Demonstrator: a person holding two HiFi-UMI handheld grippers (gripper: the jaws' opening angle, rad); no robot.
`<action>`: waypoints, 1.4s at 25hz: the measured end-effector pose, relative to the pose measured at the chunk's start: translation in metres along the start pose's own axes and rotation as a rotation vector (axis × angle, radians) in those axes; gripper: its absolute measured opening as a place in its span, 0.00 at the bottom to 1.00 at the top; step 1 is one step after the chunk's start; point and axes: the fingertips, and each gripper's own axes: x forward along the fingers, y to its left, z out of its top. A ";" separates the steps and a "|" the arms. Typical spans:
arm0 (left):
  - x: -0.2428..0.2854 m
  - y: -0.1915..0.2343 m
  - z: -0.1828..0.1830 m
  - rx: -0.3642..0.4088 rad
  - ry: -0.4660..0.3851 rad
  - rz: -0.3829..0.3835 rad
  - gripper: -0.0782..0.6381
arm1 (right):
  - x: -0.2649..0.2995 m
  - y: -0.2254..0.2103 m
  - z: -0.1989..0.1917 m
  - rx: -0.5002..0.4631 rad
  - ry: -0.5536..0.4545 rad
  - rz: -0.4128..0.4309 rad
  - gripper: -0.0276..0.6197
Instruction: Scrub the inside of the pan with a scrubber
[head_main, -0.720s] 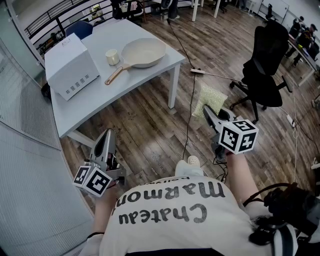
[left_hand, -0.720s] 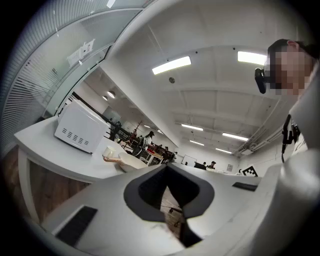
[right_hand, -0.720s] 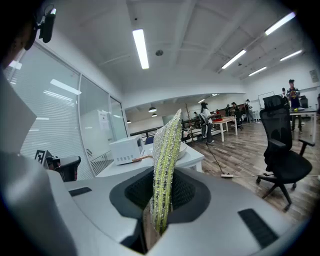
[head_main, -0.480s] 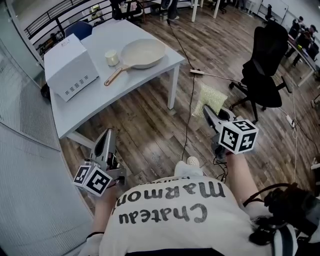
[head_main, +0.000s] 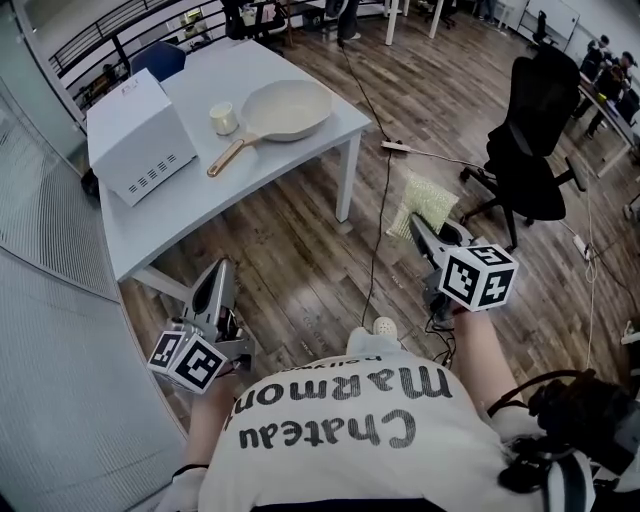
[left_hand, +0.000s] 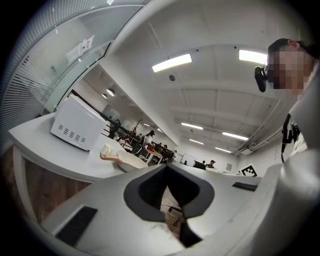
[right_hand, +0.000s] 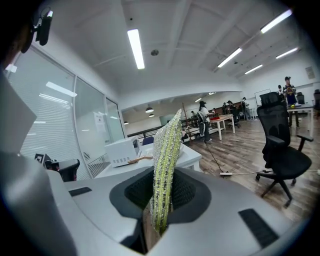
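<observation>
A cream pan (head_main: 288, 108) with a wooden handle (head_main: 228, 154) rests on the grey table (head_main: 190, 190), far ahead of both grippers; it also shows small in the left gripper view as the pan (left_hand: 131, 160). My right gripper (head_main: 418, 227) is shut on a green-and-silver scrubber (head_main: 424, 200), which stands on edge between the jaws as the scrubber (right_hand: 166, 170) in the right gripper view. My left gripper (head_main: 218, 272) hangs low beside the table's near end, shut with nothing in it. Both grippers are held in front of the person's body, away from the pan.
A white microwave-like box (head_main: 140, 133) and a small cream cup (head_main: 223, 118) stand on the table beside the pan. A black office chair (head_main: 532, 140) is at the right. A cable (head_main: 378, 210) runs across the wooden floor. A glass partition lies at the left.
Almost nothing moved; the view shifted slightly and both grippers stay where they were, the right one keeping hold of the scrubber.
</observation>
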 end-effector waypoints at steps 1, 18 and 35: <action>0.002 0.002 -0.003 -0.005 0.005 0.005 0.09 | 0.003 -0.003 0.000 0.008 0.003 0.001 0.13; 0.123 0.018 -0.003 0.008 -0.026 0.131 0.09 | 0.134 -0.082 0.056 -0.039 0.062 0.136 0.13; 0.232 -0.001 -0.008 0.056 -0.144 0.278 0.10 | 0.243 -0.155 0.133 -0.123 0.065 0.337 0.13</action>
